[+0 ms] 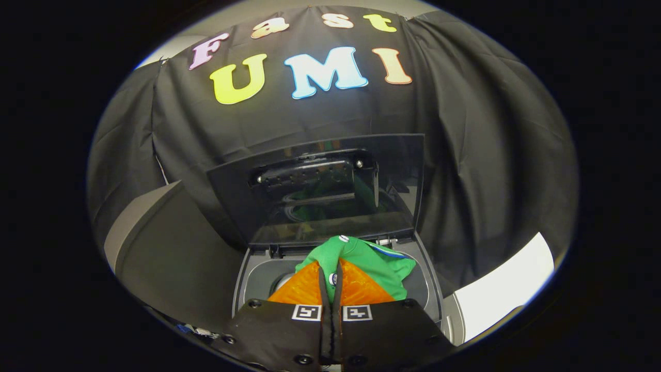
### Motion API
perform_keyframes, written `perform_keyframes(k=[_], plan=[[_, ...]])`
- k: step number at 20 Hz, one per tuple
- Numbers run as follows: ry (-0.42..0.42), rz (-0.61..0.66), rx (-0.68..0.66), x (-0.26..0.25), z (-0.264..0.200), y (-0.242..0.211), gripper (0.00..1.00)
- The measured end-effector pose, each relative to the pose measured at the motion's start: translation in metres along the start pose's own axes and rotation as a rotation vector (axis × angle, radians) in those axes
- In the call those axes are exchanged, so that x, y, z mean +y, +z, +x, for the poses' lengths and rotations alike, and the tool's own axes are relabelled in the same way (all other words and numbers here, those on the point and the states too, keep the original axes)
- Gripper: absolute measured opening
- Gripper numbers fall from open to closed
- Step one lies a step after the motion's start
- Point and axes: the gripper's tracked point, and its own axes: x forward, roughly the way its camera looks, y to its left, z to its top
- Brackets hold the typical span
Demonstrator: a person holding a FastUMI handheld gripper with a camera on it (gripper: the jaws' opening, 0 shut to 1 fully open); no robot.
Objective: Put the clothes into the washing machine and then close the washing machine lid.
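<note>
- A bunched green fabric garment (379, 261) is being pinched between the nearly closed orange fingers (304, 289) of the gripper (330, 276), at lower centre.
- It is being held over the grey washing machine's open tub (258, 276), below the raised dark glossy lid (320, 191).
- The loading step is judged underway; next, lowering and releasing is being called for, then closing the lid.

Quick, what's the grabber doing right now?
Gripper: shut on the green garment, holding it over the open washing machine.
</note>
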Motion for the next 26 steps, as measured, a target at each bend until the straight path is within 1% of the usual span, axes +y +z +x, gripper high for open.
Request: perform_keyframes(k=[5, 14, 19, 26], plan=[[0.015, -0.011, 0.039, 0.001, 0.018, -0.025, 0.01], [0.038, 0.032, 0.120, 0.003, 0.055, -0.070, 0.01], [0.037, -0.002, 0.143, 0.005, 0.061, -0.082, 0.01], [0.024, -0.001, 0.203, 0.002, 0.082, -0.109, 0.01]])
